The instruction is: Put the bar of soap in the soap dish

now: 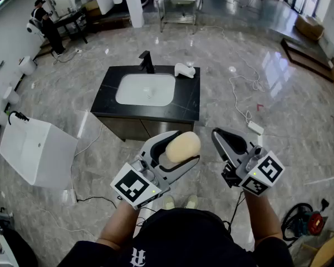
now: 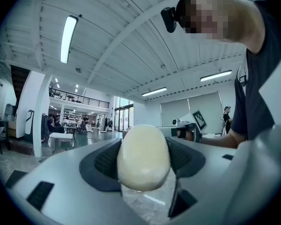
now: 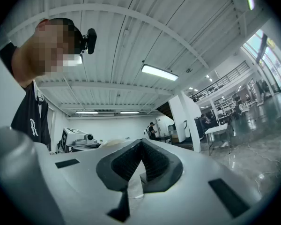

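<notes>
Cream-coloured bar of soap is clamped between the dark ribbed pads of my left gripper. The left gripper view shows both pads pressing its sides, with the jaws standing wide around it. My right gripper has its jaws closed, pad tips meeting, as the right gripper view shows.

Both gripper views look level across the hall and take in the ribbed ceiling and strip lights. Only the head view shows the black vanity, with a white basin and a black tap, well ahead of both grippers. A white soap dish rests on its far right corner, beside the basin.

Grey marble floor lies between me and the vanity. A white cable and a power strip lie to the right. A white box-shaped unit stands to the left.
</notes>
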`<state>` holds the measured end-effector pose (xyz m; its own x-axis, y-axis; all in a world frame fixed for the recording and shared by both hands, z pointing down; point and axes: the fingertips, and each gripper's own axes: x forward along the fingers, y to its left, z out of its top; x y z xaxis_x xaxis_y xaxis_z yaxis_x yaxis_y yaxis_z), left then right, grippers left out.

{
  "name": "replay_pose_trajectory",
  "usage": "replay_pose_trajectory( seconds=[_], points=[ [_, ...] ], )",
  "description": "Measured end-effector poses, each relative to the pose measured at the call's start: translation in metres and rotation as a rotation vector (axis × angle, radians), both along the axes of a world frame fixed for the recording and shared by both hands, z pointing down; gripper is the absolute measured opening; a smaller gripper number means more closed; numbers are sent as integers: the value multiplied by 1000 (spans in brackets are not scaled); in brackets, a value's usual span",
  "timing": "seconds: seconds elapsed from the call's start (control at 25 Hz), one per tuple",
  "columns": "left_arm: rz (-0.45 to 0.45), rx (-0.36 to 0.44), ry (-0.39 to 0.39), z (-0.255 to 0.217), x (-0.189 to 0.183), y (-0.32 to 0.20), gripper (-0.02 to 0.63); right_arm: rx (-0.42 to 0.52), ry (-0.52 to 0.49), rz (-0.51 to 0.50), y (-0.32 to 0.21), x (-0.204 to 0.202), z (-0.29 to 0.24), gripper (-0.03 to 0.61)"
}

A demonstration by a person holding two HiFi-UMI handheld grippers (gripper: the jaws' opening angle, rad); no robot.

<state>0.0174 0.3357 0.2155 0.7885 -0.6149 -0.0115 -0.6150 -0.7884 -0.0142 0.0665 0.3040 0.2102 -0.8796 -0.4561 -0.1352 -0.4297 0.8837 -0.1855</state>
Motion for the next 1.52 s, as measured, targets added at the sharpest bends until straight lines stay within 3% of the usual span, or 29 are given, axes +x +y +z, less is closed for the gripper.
replay_pose_trajectory(
  seconds=[0.72, 1.08, 1.24, 1.52],
  points=[
    [-1, -9, -27, 9, 19, -9, 293, -49, -76, -24, -7, 17, 0, 8],
    [-55, -2, -35, 13, 33, -20, 293, -41, -79, -63, -13, 35, 4, 8],
    [-111, -45, -68, 20, 30, -32, 293, -46, -79, -88, -20, 37, 7, 8],
    [-124, -40, -57, 20, 21, -63, 293, -64, -80, -94, -48, 33, 11, 8]
  ],
)
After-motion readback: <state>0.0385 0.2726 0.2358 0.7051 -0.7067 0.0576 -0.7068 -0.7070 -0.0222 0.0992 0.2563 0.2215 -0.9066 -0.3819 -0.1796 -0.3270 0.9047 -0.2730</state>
